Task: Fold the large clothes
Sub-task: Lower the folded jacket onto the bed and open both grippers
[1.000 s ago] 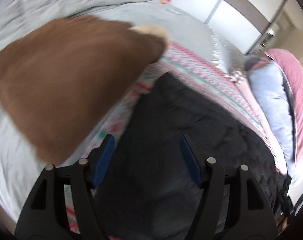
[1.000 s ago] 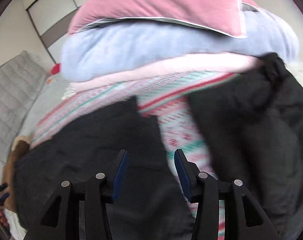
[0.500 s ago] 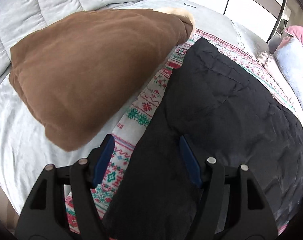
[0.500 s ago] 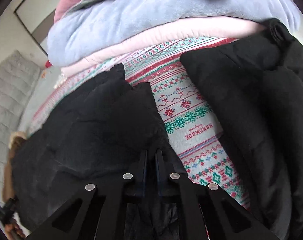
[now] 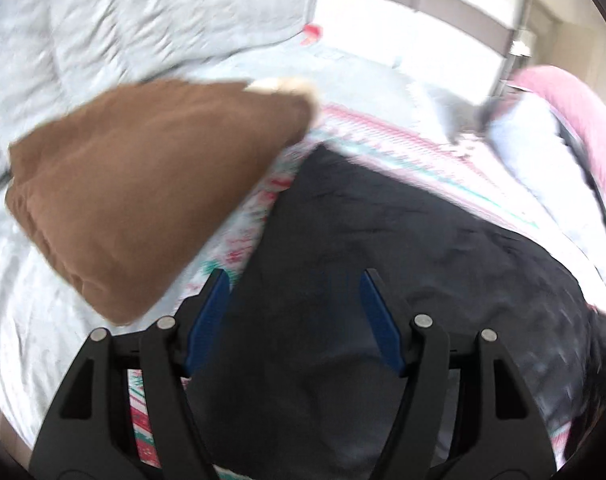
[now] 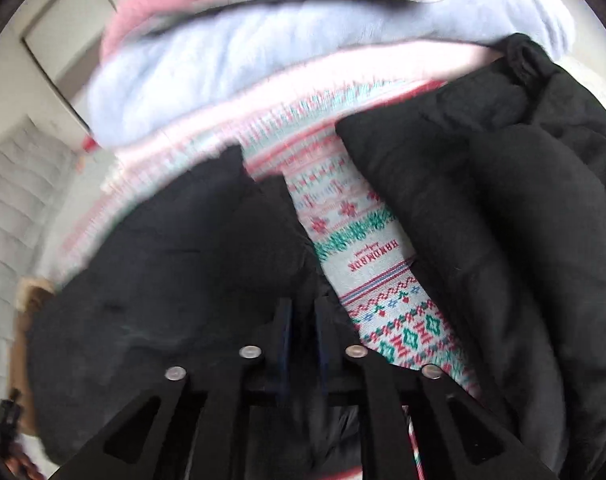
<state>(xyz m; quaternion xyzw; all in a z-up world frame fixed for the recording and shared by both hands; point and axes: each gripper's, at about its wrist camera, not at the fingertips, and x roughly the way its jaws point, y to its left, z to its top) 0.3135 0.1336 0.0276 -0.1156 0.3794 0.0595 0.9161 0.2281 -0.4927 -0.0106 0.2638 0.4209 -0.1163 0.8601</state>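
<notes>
1. Black padded jacket (image 5: 383,248) is spread out on a patterned knit blanket (image 5: 247,224) on the bed (image 5: 31,288), and both views are pretty blurry.
2. Left gripper (image 5: 293,280) hangs over the jacket with its jaws wide apart, nothing between them.
3. Right gripper (image 6: 303,320) has its jaws pinched nearly together on a fold of the jacket (image 6: 183,272) near its edge.
4. In the right view the blanket (image 6: 367,256) shows as a strip between two black parts of the jacket.
5. Brown pillow (image 5: 143,184) lies just left of the jacket, overlapping the blanket's edge.
6. Stack of pink and pale blue bedding (image 6: 303,40) sits just past the blanket.
</notes>
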